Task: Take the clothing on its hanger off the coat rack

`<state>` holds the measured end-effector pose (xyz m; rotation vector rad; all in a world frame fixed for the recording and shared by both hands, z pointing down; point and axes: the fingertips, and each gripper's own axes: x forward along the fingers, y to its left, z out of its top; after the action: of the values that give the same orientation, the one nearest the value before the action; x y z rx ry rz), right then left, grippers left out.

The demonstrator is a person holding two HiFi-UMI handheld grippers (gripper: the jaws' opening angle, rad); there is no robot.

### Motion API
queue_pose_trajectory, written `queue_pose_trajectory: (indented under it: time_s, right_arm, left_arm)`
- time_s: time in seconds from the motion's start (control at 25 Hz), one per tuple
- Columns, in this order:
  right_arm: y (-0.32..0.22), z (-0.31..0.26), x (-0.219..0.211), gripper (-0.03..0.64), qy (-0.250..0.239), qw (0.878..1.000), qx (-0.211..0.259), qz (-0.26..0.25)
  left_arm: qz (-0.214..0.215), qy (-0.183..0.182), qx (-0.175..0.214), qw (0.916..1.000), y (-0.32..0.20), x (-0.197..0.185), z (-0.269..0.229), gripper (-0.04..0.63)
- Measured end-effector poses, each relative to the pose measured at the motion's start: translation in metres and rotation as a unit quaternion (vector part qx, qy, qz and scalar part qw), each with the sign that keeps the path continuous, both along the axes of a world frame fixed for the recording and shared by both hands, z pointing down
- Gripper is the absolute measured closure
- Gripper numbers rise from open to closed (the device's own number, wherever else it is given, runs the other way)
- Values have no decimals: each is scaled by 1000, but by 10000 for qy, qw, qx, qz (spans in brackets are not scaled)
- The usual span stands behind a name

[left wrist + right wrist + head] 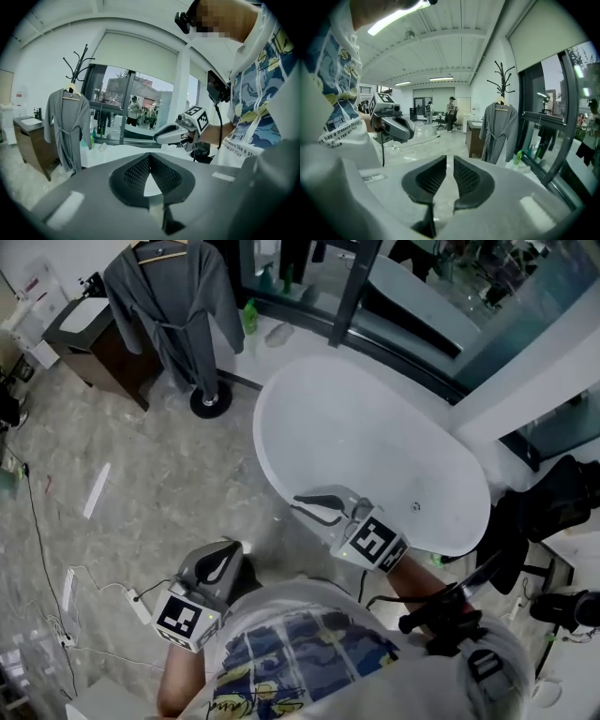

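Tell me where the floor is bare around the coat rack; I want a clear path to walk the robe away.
Bare floor stretches between the coat rack base, the cabinet and the bathtub, broken only by one white strip. Crowded: cables along the left edge, and a green bottle behind the rack.

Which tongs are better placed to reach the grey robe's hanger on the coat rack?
Probably left. The grey robe hangs far off to the left. The left tongs have open floor toward it, while the right tongs sit over the bathtub rim. Both are empty.
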<state>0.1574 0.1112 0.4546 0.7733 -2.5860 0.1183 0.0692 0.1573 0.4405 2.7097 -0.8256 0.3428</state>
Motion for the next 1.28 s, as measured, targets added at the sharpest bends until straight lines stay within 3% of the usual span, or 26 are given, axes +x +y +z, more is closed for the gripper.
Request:
queue_pose_trajectory:
  time_s: [0.2, 0.36, 0.56, 0.72, 0.84, 1.08, 1.28]
  right_arm:
    - [-72, -8, -68, 546, 47, 9999, 63, -105]
    - [-139, -13, -115, 515, 53, 9995, 180, -236]
    - [-234, -10, -128, 499, 320, 9991, 259, -76]
    - [-330, -15, -112, 489, 727, 9962, 466, 92]
    - [-421, -32, -96, 469, 902, 9932, 706, 205]
    - [-594, -92, -75, 416, 979, 9877, 1148, 421]
    - [-697, -119, -79, 373, 1027, 9867, 1224, 305]
  left_arm:
    - [-22, 76, 32, 10000, -64, -70, -4, 593]
    - [35, -176, 86, 9998, -108, -129, -6, 592]
    - [-205, -117, 81, 9997, -161, -181, -8, 592]
    - [-479, 51, 42, 9988, -209, -197, -7, 592]
    - [-593, -19, 88, 9982, -248, -203, -2, 592]
    - [-1004, -96, 236, 9946, -334, -209, -31, 592]
    - [-1221, -144, 265, 9921, -388, -206, -41, 592]
